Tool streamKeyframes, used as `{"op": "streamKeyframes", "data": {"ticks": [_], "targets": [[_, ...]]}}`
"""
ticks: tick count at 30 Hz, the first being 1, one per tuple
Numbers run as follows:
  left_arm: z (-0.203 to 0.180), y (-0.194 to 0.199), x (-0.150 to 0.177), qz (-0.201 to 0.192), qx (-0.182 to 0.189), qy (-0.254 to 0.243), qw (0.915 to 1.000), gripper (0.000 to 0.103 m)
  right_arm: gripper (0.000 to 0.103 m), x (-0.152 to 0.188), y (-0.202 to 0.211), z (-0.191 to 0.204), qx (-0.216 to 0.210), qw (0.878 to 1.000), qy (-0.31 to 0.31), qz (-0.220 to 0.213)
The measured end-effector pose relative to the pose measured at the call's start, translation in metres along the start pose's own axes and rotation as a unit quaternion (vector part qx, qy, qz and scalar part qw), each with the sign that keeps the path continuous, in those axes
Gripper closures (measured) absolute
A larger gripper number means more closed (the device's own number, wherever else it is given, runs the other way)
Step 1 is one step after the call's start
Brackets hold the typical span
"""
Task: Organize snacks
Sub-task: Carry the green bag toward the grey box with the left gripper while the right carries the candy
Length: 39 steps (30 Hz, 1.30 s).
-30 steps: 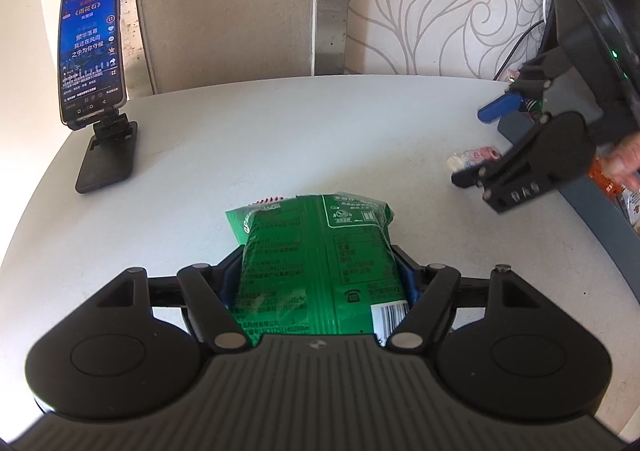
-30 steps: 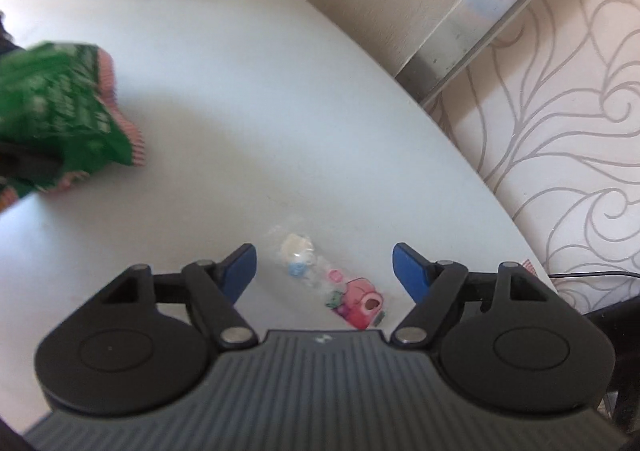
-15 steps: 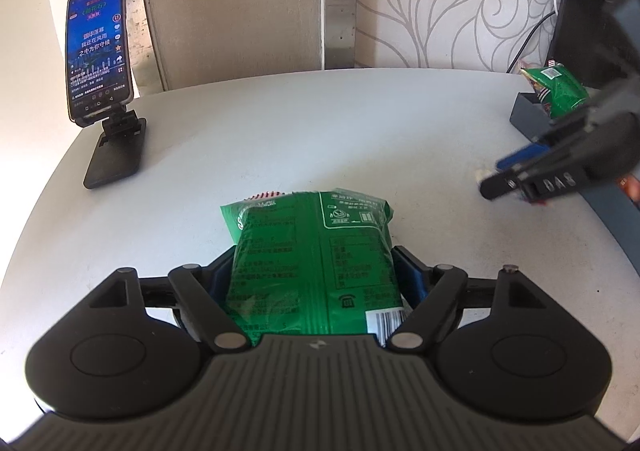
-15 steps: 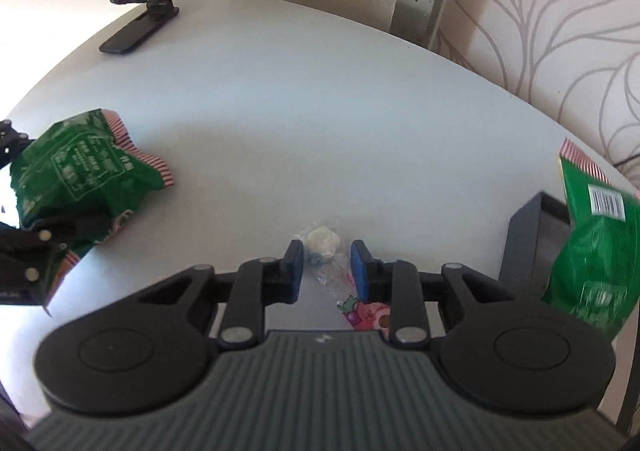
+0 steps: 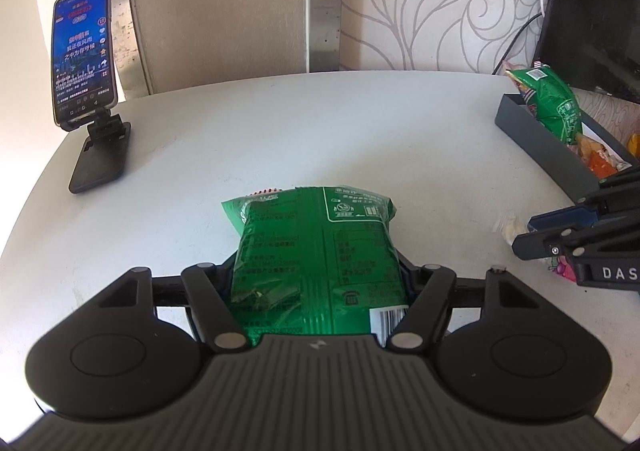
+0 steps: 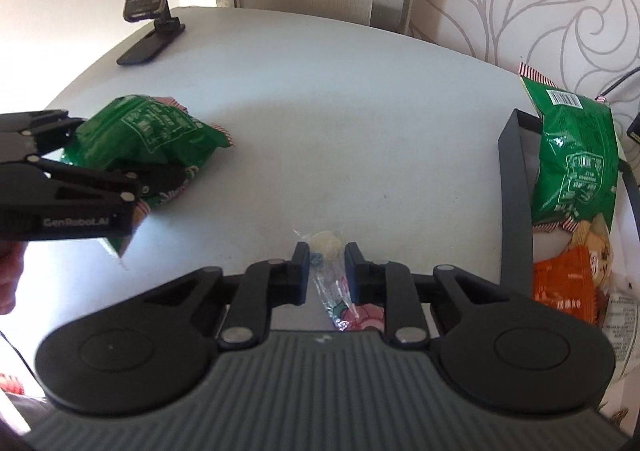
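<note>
The right gripper (image 6: pixel 326 265) has just shut its jaws on the small clear candy packet (image 6: pixel 334 283) on the tabletop (image 6: pixel 320 111), ready for the tray (image 6: pixel 516 187), while the left gripper (image 5: pixel 318 271), its jaws lately narrowing, clasps the green snack bag (image 5: pixel 316 251).

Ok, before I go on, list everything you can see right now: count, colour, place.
table: one, white, under everything.
snack bag: one, green, near table edge, between the left gripper's fingers.
second snack bag: one, green, standing in the tray.
tray: one, dark grey, right edge of table.
orange packets: at least two, in the tray below the green bag.
candy packet: one, clear with pink print, pinched by the right gripper.
phone: one, screen lit blue, on a black stand, far left.
left gripper: black, closing on the green bag.
right gripper: black, shut on the candy packet.
</note>
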<state>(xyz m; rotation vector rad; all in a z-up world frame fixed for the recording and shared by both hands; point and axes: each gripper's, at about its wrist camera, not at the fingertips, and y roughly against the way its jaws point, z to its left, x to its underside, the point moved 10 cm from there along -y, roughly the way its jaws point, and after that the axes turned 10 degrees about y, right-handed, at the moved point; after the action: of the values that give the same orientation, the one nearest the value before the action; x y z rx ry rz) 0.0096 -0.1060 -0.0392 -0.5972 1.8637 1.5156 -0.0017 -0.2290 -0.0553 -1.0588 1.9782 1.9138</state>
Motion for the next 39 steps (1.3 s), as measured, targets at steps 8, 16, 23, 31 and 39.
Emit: {"op": "streamKeyframes", "data": {"ticks": [8,16,23,31,39], "targets": [[-0.018,0.014,-0.002,-0.016,0.000,-0.050,0.9986,0.032,0.081,0.002,0.038,0.020,-0.004,0.999,-0.025,-0.042],[-0.037,0.023,-0.012,-0.030,0.013,-0.082,0.9961,0.032,0.081,0.008,0.066,0.038,-0.002,0.996,-0.043,-0.073],[-0.057,0.025,-0.022,-0.040,0.029,-0.101,0.9936,0.032,0.081,0.011,0.084,0.031,0.015,0.994,-0.063,-0.089],[-0.086,0.021,-0.033,-0.046,0.049,-0.108,0.9919,0.032,0.081,0.017,0.096,0.023,0.029,0.993,-0.073,-0.093],[-0.111,0.017,-0.038,-0.047,0.063,-0.105,0.9913,0.032,0.082,0.027,0.110,0.006,0.044,0.991,-0.081,-0.096]]}}
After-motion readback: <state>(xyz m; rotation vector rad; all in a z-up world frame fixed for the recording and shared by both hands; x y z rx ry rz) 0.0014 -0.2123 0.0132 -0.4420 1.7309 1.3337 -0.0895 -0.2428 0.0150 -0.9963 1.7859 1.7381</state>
